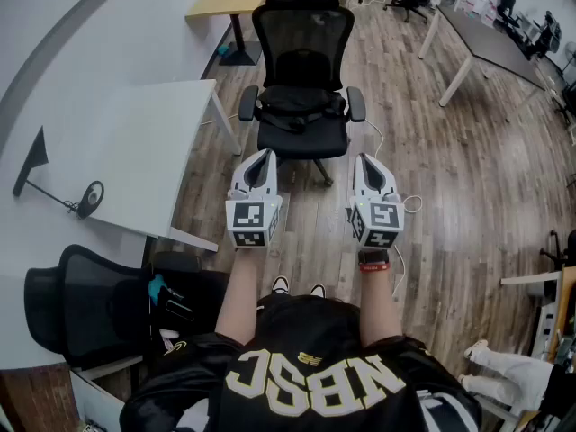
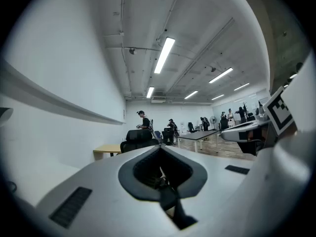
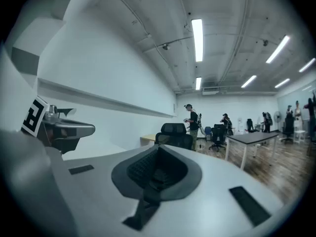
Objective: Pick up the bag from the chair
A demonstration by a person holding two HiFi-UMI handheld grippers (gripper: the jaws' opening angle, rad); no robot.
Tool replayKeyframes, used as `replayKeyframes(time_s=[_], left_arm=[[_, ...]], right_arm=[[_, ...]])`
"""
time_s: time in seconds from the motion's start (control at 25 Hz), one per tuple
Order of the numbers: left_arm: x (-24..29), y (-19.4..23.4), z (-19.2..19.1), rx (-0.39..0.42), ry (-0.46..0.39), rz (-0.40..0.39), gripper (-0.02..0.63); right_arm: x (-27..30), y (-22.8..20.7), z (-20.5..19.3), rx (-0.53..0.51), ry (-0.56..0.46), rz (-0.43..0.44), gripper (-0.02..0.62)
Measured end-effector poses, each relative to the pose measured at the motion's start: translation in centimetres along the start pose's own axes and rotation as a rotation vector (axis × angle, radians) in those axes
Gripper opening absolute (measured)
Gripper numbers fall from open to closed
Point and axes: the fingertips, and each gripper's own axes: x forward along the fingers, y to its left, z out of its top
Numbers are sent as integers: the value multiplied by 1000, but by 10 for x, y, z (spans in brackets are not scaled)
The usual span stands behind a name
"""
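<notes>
A black bag (image 1: 301, 108) lies on the seat of a black mesh office chair (image 1: 303, 34) straight ahead on the wooden floor. My left gripper (image 1: 261, 156) and right gripper (image 1: 367, 160) are held side by side just short of the chair's front edge, both pointing at it. Each is shut with nothing between its jaws. In the left gripper view the shut left gripper (image 2: 159, 148) aims level at the chair's backrest (image 2: 138, 137). The right gripper view shows the shut right gripper (image 3: 159, 148) below the same backrest (image 3: 174, 134). The bag is hidden in both gripper views.
A white table (image 1: 135, 142) stands at the left, with a second black chair (image 1: 90, 304) near my left side. A wooden desk (image 1: 225, 3) is behind the chair and a grey table (image 1: 490, 43) at the far right. A white cable (image 1: 409, 203) lies on the floor.
</notes>
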Motion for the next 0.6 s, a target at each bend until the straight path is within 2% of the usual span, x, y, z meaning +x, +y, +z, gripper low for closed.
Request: replayKeyframes(time_s=[0.2, 0.4, 0.6], left_arm=[[6, -13, 1, 9, -9, 3, 14], [4, -30, 4, 23, -15, 16, 14], [6, -28, -11, 9, -3, 47, 14]], right_arm=[[-2, -9, 3, 5, -10, 15, 9], [-13, -27, 7, 77, -53, 5, 14], [-4, -28, 1, 92, -63, 47, 20]])
